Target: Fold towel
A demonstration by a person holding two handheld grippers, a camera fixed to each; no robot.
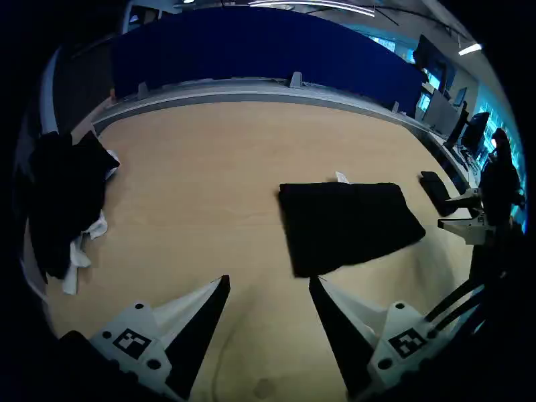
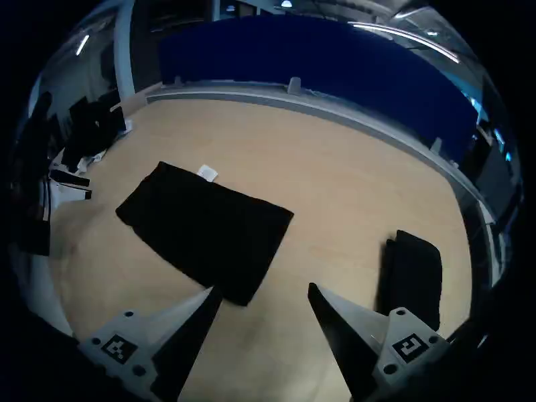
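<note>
the black towel [image 1: 348, 224] lies flat on the wooden surface [image 1: 201, 174], a neat rectangle. likely part-folded, though i cannot tell. left gripper [image 1: 268, 279] and right gripper [image 2: 263, 288] hover near it - jaws wide, holding nothing.

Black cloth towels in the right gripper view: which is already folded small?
The compact black towel at right; the white-tagged black towel lies wider, flatter.
</note>
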